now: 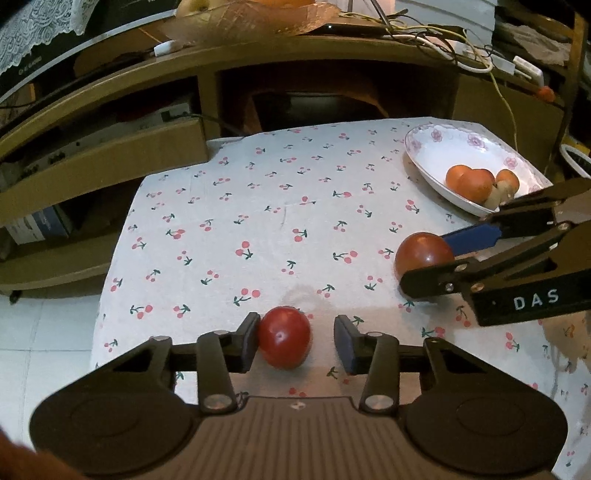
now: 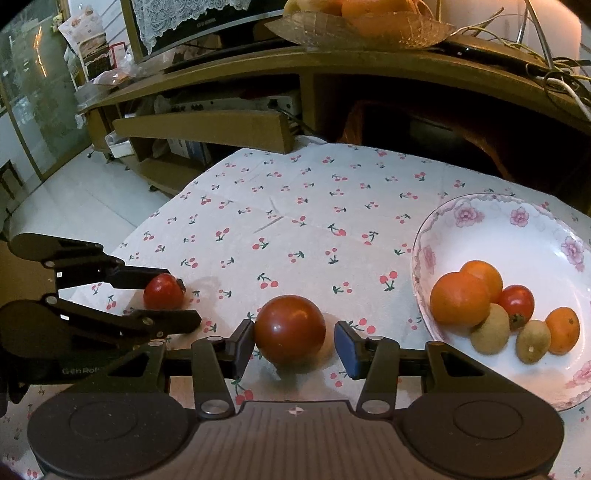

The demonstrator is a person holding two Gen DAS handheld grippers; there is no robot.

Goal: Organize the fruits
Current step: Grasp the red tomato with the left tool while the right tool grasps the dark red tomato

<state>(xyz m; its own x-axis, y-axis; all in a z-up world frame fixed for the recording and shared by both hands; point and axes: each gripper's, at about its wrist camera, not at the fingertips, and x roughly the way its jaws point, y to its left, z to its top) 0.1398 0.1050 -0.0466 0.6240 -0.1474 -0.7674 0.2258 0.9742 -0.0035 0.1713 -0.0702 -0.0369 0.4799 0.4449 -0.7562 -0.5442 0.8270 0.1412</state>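
A small red tomato (image 1: 284, 338) lies on the cherry-print tablecloth between the fingers of my left gripper (image 1: 295, 341), which is open around it; the left pad touches it, the right pad stands apart. A larger dark red tomato (image 2: 290, 329) lies between the fingers of my right gripper (image 2: 295, 345), also open, with a gap on the right side. The large tomato also shows in the left wrist view (image 1: 423, 254), the small one in the right wrist view (image 2: 163, 291). A white flowered bowl (image 2: 491, 229) at the right holds oranges, a small tomato and brownish fruits.
The tablecloth (image 1: 277, 206) covers a low table whose left edge drops to a white tiled floor (image 1: 44, 332). A wooden TV cabinet (image 1: 258, 62) with shelves, cables and a basket of fruit (image 2: 369, 22) stands behind the table.
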